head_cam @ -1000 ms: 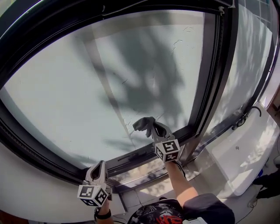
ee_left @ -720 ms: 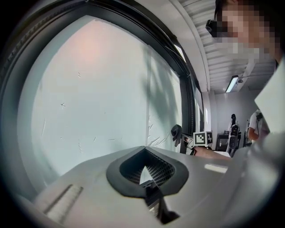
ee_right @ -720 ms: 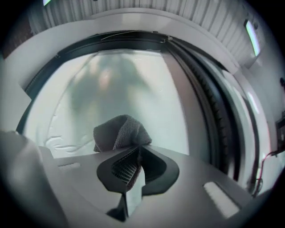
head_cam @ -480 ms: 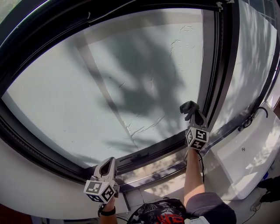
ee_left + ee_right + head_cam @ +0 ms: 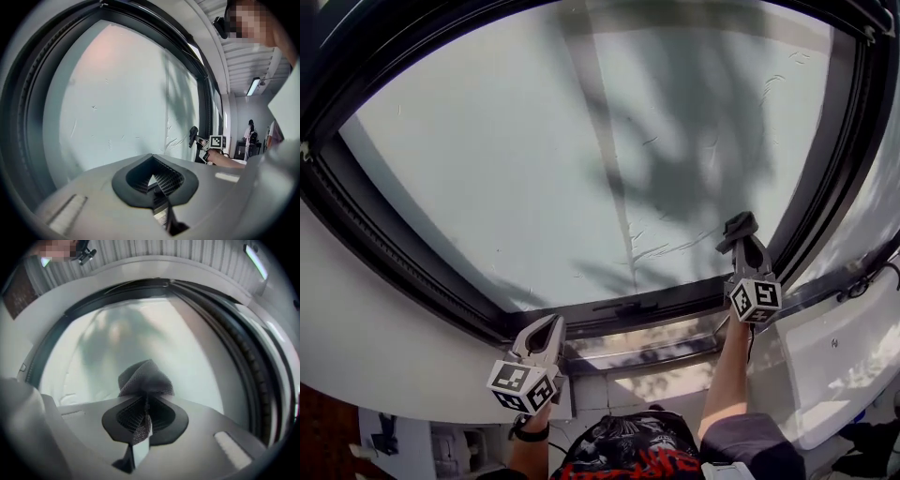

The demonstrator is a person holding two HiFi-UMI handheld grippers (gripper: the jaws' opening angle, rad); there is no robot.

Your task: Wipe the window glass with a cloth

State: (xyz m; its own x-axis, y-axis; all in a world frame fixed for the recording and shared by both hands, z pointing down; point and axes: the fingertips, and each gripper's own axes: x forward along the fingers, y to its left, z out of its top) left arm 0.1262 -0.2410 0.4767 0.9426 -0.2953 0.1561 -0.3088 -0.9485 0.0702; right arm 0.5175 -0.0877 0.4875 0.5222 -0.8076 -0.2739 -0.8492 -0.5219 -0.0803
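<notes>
Office-like interior: big black-framed window [image 5: 581,159], slatted ceiling [image 5: 243,56], strip light [image 5: 253,86].

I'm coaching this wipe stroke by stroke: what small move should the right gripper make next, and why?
Probably slide the right gripper with its grey cloth leftward over the window glass: streaks show just left of the cloth, low on the pane.

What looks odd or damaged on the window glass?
Pale streaks mark the window glass low down, just left of the cloth in the right gripper. Whether smears or scratches, I cannot tell. Nothing else stands out.
</notes>
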